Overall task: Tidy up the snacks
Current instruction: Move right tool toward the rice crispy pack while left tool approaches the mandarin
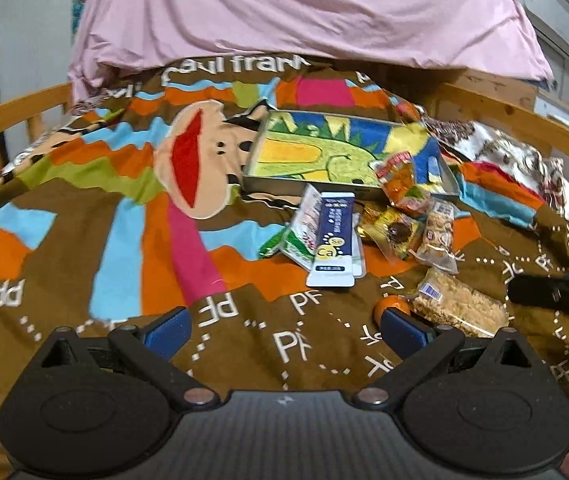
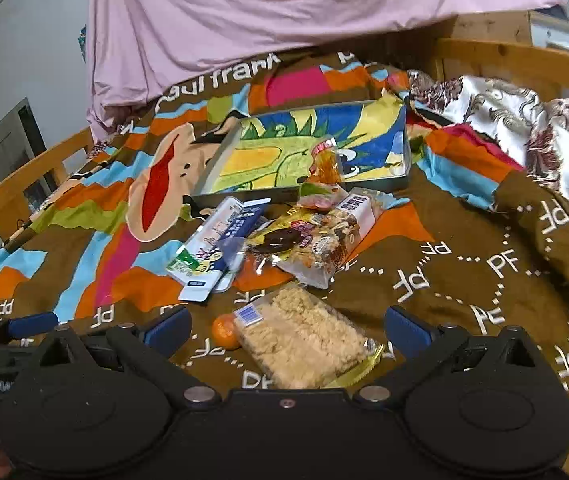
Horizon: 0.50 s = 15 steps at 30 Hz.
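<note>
The left gripper (image 1: 282,330) hangs over the brown patterned blanket (image 1: 84,264) with its blue-padded fingers spread wide and nothing between them; ahead of it and a little to its right lies the heap of snacks; the right gripper (image 2: 284,326) is likewise spread wide and empty, low over the same blanket.

Directly between the right gripper's fingers, just ahead of its body, lies a clear-wrapped rice crisp bar (image 2: 304,340), with a small orange (image 2: 224,332) touching its left end; in the left wrist view that bar (image 1: 458,306) sits just beyond the left gripper's right finger.

Farther ahead of both tools the rest is piled together: a blue and white box (image 1: 334,240) lying over a green and white packet (image 1: 298,232); a yellow-wrapped chocolate cake (image 1: 394,232); a clear bag of biscuits (image 2: 332,240); an orange candy bag (image 2: 324,164) leaning on the front rim of the shallow tray (image 1: 256,164).

The tray, with a bright drawing on its floor, lies beyond the heap; behind it hangs a pink sheet (image 2: 284,12).
</note>
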Tool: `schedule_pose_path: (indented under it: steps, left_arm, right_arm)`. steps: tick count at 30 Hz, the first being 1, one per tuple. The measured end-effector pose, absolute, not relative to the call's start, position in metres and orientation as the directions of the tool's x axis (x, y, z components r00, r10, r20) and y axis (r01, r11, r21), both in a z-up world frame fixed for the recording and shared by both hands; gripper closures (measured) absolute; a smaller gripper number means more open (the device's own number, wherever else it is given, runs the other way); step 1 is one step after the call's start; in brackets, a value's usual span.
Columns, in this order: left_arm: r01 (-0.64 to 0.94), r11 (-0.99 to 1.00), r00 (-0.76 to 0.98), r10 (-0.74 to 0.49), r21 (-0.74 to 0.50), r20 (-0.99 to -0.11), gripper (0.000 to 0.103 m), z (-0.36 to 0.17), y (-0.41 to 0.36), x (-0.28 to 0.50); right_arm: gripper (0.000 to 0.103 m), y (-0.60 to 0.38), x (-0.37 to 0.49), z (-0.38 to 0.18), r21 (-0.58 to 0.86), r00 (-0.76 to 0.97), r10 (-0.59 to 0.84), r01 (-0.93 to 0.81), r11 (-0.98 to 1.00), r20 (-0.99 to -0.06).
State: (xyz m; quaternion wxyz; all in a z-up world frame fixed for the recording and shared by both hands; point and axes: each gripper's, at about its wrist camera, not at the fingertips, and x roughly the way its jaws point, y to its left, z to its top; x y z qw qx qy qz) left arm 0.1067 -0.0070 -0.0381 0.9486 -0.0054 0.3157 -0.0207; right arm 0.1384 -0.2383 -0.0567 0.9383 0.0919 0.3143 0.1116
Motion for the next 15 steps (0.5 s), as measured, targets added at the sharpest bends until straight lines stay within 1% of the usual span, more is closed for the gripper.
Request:
schedule_pose_path:
  steps: [6, 15]
  left_arm:
    - [0.098, 0.995, 0.784, -0.083, -0.009, -0.615, 0.000, -0.050, -0.017, 0.125]
    - [0.208, 0.978, 0.759, -0.152, 0.015, -0.633, 0.000, -0.059, -0.032, 0.146]
  right_arm:
    - [0.000, -0.241, 0.164, -0.064, 0.187, 0.769, 0.252, -0.174, 0.967, -0.587]
    - [0.000, -0.249, 0.187, -0.075, 0.177, 0.728, 0.293, -0.234, 0.956, -0.620]
